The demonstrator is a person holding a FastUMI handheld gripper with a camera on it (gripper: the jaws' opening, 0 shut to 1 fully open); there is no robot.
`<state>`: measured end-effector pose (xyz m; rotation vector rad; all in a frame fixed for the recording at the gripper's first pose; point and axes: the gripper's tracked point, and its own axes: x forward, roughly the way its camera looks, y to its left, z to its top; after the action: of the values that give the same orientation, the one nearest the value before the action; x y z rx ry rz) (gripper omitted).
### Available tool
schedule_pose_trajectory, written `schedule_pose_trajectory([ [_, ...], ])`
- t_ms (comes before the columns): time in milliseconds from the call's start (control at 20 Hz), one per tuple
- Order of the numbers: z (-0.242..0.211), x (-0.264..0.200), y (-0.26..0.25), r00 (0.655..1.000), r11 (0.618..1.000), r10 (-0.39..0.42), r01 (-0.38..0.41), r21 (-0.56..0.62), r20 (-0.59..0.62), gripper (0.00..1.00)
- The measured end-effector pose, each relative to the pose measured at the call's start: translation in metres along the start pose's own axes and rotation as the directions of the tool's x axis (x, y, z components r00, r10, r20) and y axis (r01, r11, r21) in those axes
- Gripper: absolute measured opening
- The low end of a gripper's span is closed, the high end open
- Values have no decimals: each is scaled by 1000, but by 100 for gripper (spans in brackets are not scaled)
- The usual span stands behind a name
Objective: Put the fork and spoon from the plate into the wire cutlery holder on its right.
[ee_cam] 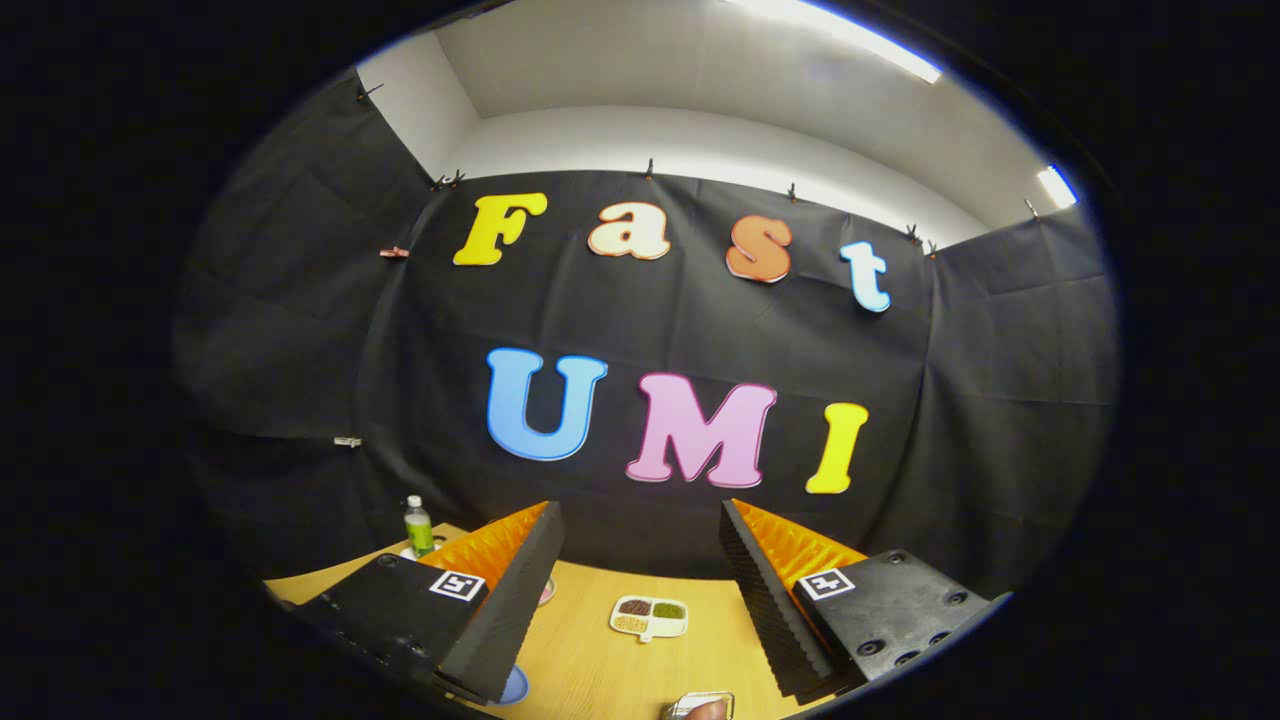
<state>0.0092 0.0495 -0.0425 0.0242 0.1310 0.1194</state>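
Above the table (590, 660), the gripper (640, 570) hangs with fingers spread wide, holding nothing; a divided dish (649, 616) lies between and beyond them. Plate, fork, spoon, holder: whereabouts unclear.

The gripper (640, 560) is held level and raised, pointing forward rather than down, with its two fingers (520, 590) spread wide apart and nothing between them. Each finger tapers to a narrow tip, the ridged inner faces turned toward one another across the gap (the ridging is plainest on the right-hand one). A square marker sits on the body behind each finger. Below the gap, a fingertip (708, 710) of the person just shows.
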Motion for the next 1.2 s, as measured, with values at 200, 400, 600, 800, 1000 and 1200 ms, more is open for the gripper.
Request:
schedule_pose_trajectory([
  [200, -66, -3, 51, 961, 986, 163, -153, 65, -224, 98],
  [400, -147, -15, 104, 839, 956, 295, -263, 133, -457, 98],
  [600, -229, -32, 152, 672, 926, 371, -314, 207, -641, 98],
  [800, -297, -44, 173, 540, 926, 361, -302, 226, -760, 89],
  [1000, -361, -54, 186, 430, 939, 315, -269, 213, -846, 78],
  [1200, -390, -56, 197, 336, 951, 285, -216, 221, -898, 59],
])
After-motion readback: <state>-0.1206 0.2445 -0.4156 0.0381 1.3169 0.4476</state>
